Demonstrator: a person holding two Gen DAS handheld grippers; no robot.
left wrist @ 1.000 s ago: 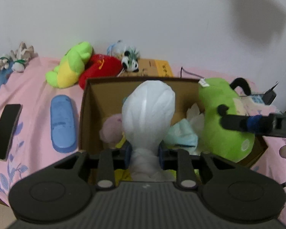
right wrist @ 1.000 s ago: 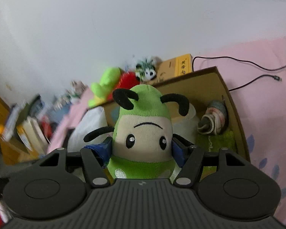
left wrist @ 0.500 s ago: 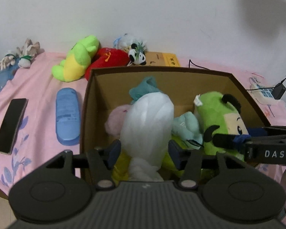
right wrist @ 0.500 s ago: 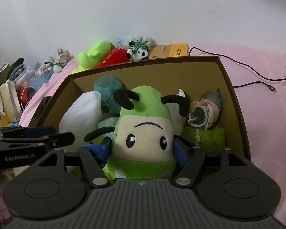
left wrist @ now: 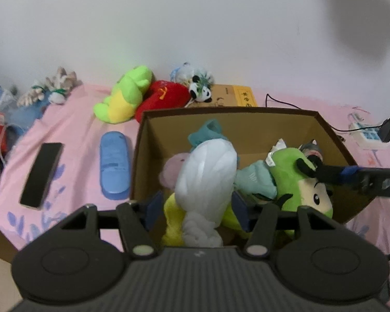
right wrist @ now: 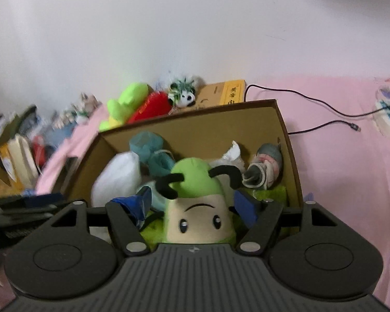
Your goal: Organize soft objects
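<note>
— Where have the soft things ended up?

— In the cardboard box [left wrist: 249,119] on the pink bedsheet [left wrist: 72,140]. The white plush bundle [left wrist: 208,179] lies in it, leaning on a pink soft toy [left wrist: 173,169] and a teal one [left wrist: 208,132]. The left gripper [left wrist: 196,208] sits over it with its jaws just having opened; the bundle lies between the blue pads [left wrist: 153,208], which stand off it on both sides.

— And the other one?

— The right gripper [right wrist: 192,205] is spread wide, jaws just opened too. The green bug plush with black antennae [right wrist: 197,202] sits in the box between its pads [right wrist: 244,208], face up towards the camera; neither pad presses on it. Beside it there's a rolled striped sock [right wrist: 265,171] against the box's right wall.

— Anything outside the box?

— Along the wall, a lime-green plush [left wrist: 127,96], a red plush [left wrist: 163,98] and a small panda [left wrist: 200,91], touching one another. A blue case [left wrist: 114,163] lies just beside the box, a black phone [left wrist: 41,174] farther left. A black cable [right wrist: 312,104] trails over the sheet.
</note>
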